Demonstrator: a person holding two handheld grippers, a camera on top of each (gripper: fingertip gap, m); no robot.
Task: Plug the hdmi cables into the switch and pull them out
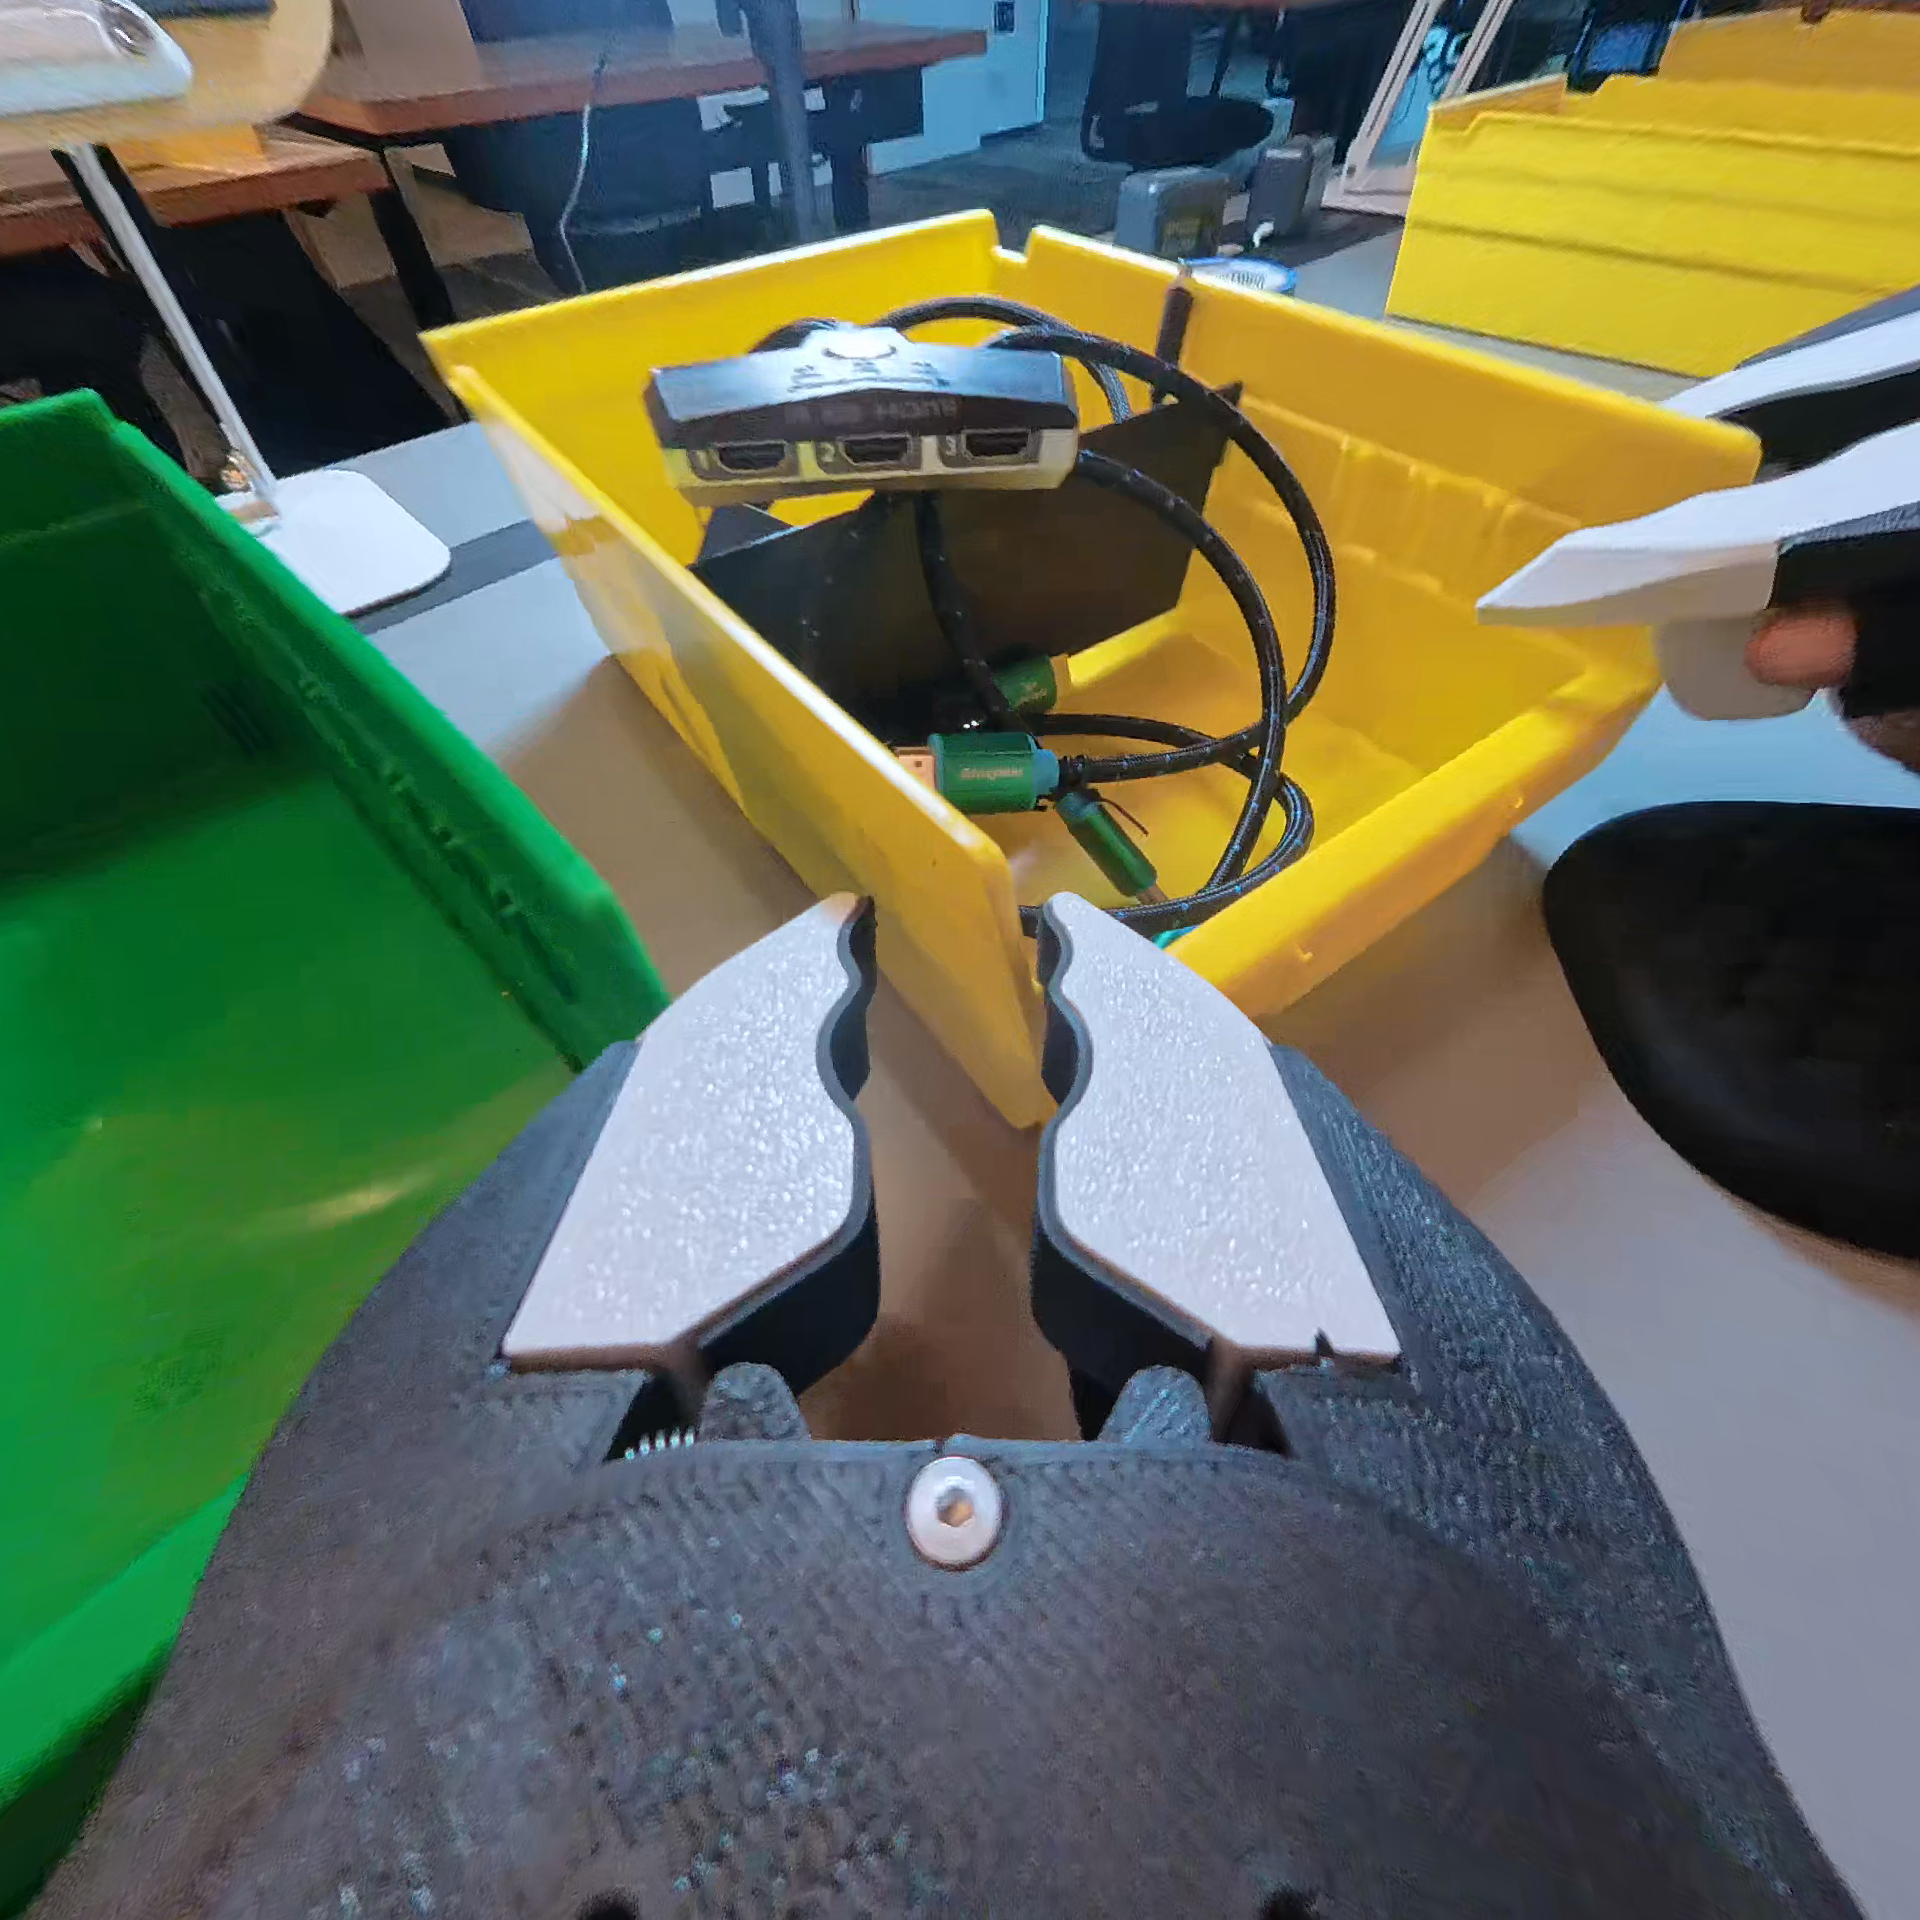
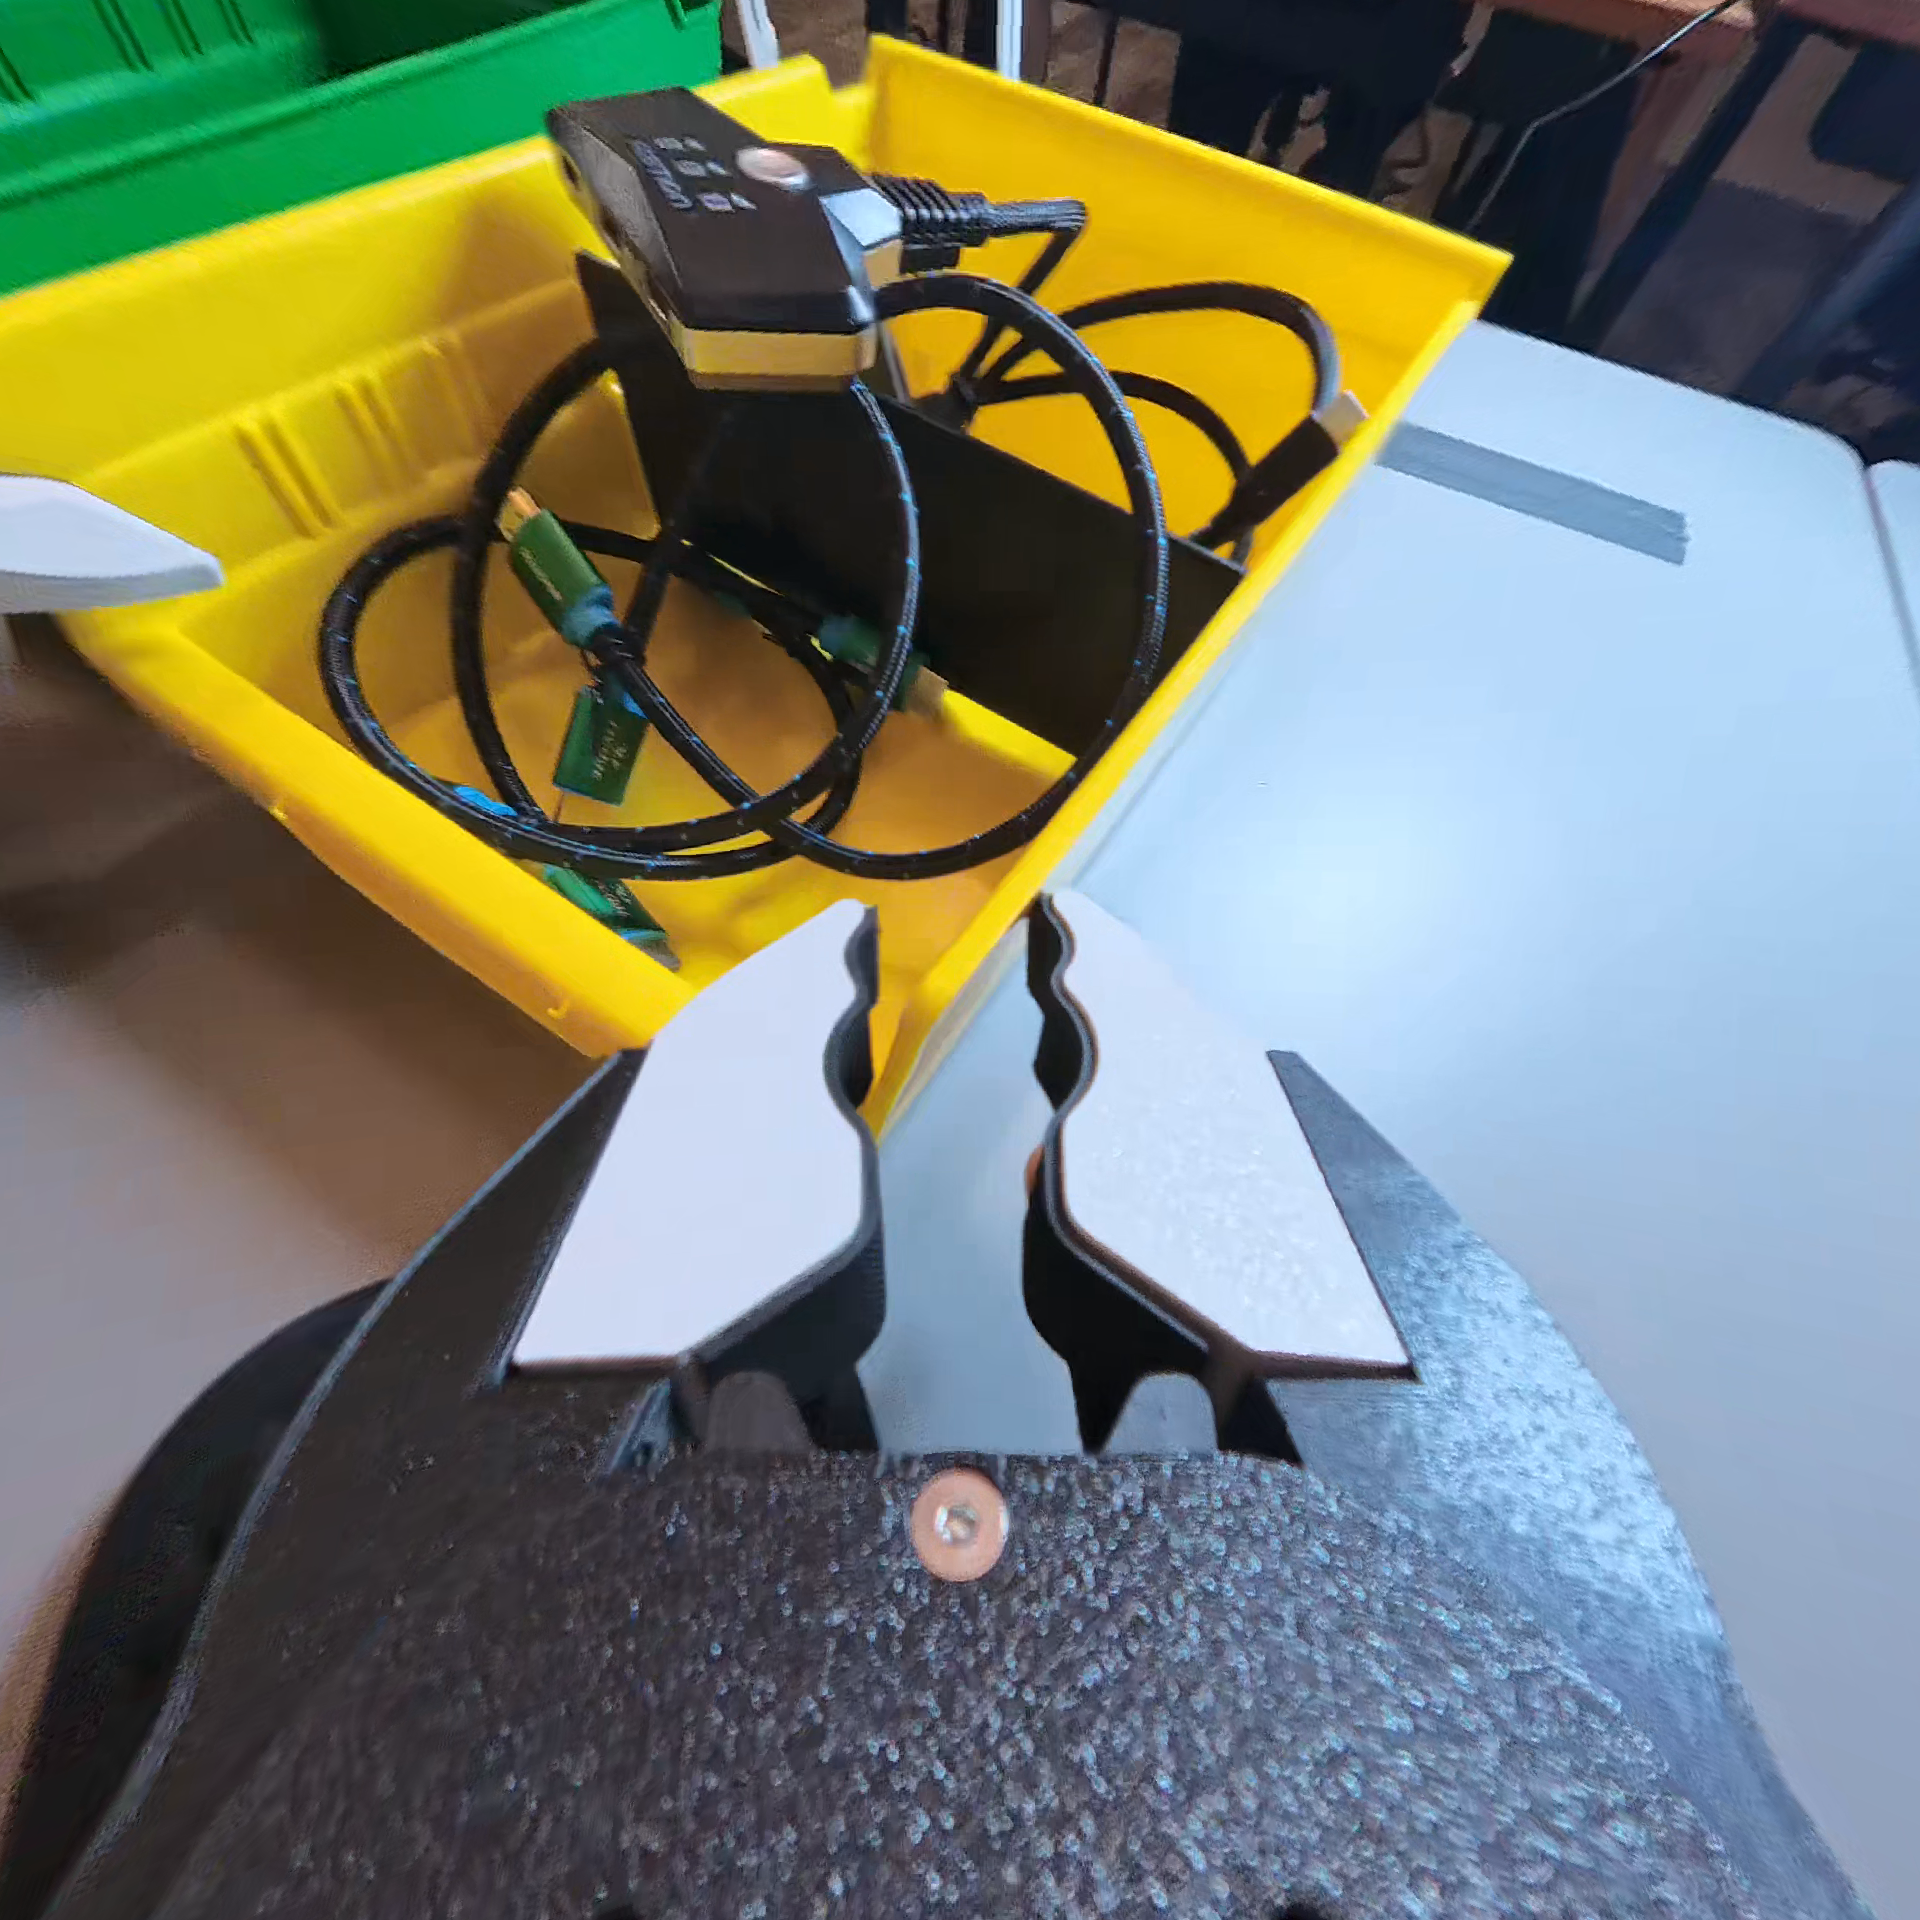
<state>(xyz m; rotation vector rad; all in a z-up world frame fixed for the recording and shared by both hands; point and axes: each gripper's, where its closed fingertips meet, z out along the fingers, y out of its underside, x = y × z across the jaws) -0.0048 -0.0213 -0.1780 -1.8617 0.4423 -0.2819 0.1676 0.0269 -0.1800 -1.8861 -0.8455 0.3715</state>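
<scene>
Left wrist view, left to right: a green bin (image 1: 260, 935), then the left tool (image 1: 951, 914), parted and empty, at the near corner of the yellow bin (image 1: 831, 790) on the table (image 1: 1558, 1403). Inside, the switch (image 1: 868, 421) sits raised on a black stand (image 1: 935, 582), ports empty, above loose hdmi cables (image 1: 1262, 665). Right tool (image 2: 951, 914) likewise gapes, holding nothing.

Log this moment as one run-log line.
left gripper: open, empty | right gripper: open, empty | switch: ports empty, on stand | HDMI cables: loose in yellow bin
</scene>
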